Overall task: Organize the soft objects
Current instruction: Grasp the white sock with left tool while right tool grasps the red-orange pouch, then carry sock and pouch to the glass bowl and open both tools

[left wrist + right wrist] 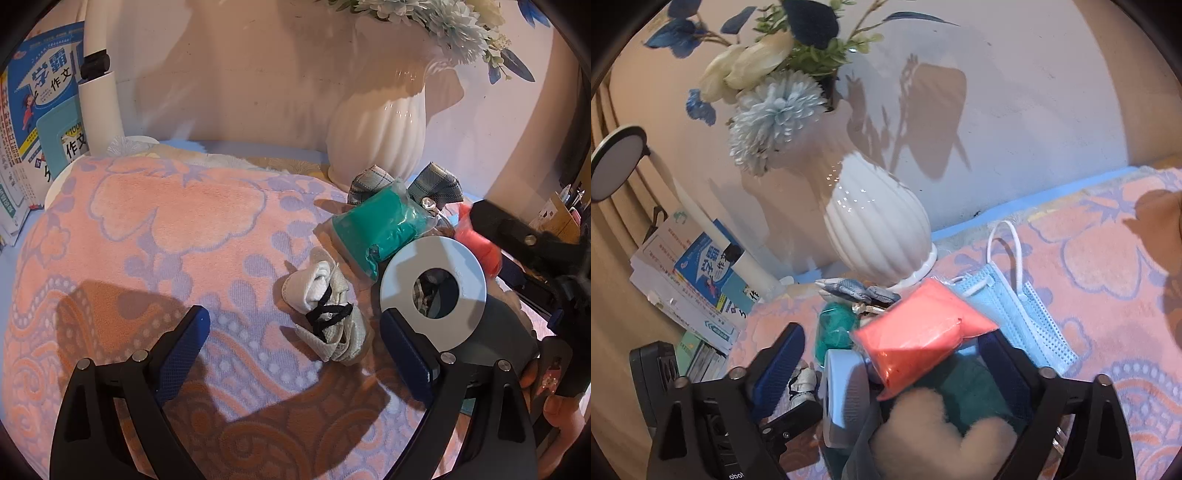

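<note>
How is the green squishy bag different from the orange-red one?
The green bag lies on the towel with no gripper touching it; the orange-red bag sits between the right gripper's fingers. The green bag lies beside the plaid bow; the orange-red bag overlaps the blue face mask. Both are soft lumps in clear plastic.

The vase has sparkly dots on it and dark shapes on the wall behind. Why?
Right wrist view: small bright glints on the white vase are glare from a light; the flowers cast a sharp dark shadow on the wall. Left wrist view: the same vase shows softer streaks of glare, and the fisheye lens bends everything toward the edges.
</note>
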The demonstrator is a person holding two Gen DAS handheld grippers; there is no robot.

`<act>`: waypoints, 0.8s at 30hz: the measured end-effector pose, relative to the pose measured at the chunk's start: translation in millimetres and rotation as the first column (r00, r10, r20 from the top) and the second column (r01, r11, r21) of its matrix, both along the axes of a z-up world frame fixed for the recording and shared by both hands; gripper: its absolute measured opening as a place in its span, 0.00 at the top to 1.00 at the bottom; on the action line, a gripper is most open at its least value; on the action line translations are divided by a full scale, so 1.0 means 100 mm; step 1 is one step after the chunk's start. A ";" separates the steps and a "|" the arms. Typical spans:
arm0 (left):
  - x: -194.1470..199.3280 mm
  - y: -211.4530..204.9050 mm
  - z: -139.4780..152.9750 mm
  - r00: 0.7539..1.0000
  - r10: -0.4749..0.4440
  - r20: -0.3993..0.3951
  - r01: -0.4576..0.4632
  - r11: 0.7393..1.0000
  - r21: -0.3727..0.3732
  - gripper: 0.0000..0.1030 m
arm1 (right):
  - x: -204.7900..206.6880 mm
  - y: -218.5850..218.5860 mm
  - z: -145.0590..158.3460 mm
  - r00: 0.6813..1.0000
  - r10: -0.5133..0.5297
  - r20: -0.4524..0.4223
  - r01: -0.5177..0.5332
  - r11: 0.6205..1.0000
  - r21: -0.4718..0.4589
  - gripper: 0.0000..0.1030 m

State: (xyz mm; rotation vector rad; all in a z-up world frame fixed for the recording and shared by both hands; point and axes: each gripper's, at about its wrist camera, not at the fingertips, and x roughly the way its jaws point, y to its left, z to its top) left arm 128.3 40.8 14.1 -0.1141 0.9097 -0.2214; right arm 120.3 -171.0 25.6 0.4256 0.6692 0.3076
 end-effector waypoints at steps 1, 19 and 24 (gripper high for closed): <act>0.00 0.01 0.00 1.000 0.000 0.002 0.000 1.000 -0.003 0.12 | 0.00 0.01 0.00 1.000 -0.004 0.001 0.004 1.000 -0.013 0.35; -0.11 0.23 0.11 0.995 0.072 0.074 -0.066 0.995 -0.080 0.77 | -0.17 -0.14 0.11 0.994 -0.052 0.098 0.048 0.998 0.039 0.60; -0.11 0.20 0.11 0.994 0.066 0.090 -0.063 0.997 -0.046 0.77 | -0.23 -0.31 0.16 0.987 -0.112 0.119 0.102 0.991 0.083 0.60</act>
